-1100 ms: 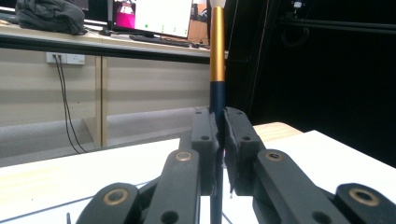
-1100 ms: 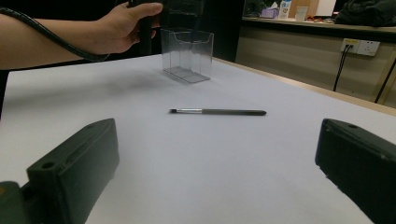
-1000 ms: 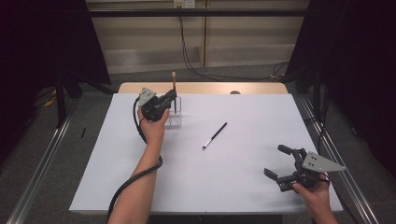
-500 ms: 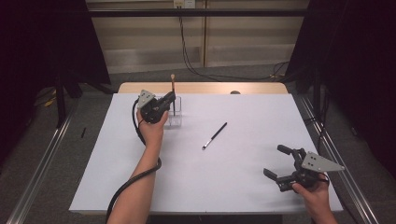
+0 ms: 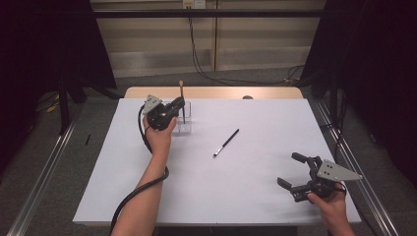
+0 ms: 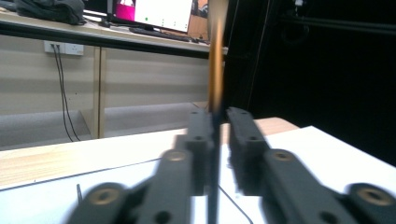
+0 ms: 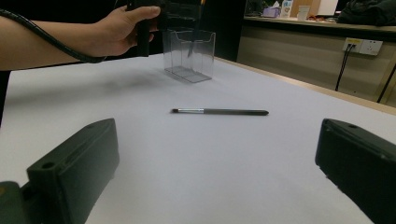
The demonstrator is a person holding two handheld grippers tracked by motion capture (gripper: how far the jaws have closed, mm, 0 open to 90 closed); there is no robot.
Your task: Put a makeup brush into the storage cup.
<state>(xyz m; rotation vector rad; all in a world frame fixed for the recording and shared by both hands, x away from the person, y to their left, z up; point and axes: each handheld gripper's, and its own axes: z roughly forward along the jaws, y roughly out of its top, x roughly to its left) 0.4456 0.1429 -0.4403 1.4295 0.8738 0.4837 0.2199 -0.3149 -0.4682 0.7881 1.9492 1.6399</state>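
At the far left of the white table sheet (image 5: 206, 196), your left gripper (image 5: 176, 107) sits over the clear plastic box-shaped holder (image 5: 183, 124), which stands near the sheet's back edge. A slim brush with a wooden, orange-brown handle (image 5: 182, 101) stands upright in that holder, its top end rising above the gripper. From the left gripper view, the handle (image 6: 215, 70) runs straight up through the narrow gap between the two black jaws; those jaws have just been easing apart, and a sliver of space shows on the right side of the handle, so they are slightly spread around it rather than pinching it. Whether the left jaw touches the handle you cannot tell from the blur.

Your right gripper (image 5: 296, 172) is held near the front right corner of the sheet, well apart from the holder, with its jaws spread wide and nothing between them. In the right gripper view both jaws frame a second brush, black-handled with a silver ferrule (image 7: 219, 111), which lies flat on the bare sheet near the table's middle, between your two grippers. Beyond it in that view stands the clear holder (image 7: 189, 55), with your left hand (image 7: 122, 28) just beside it.
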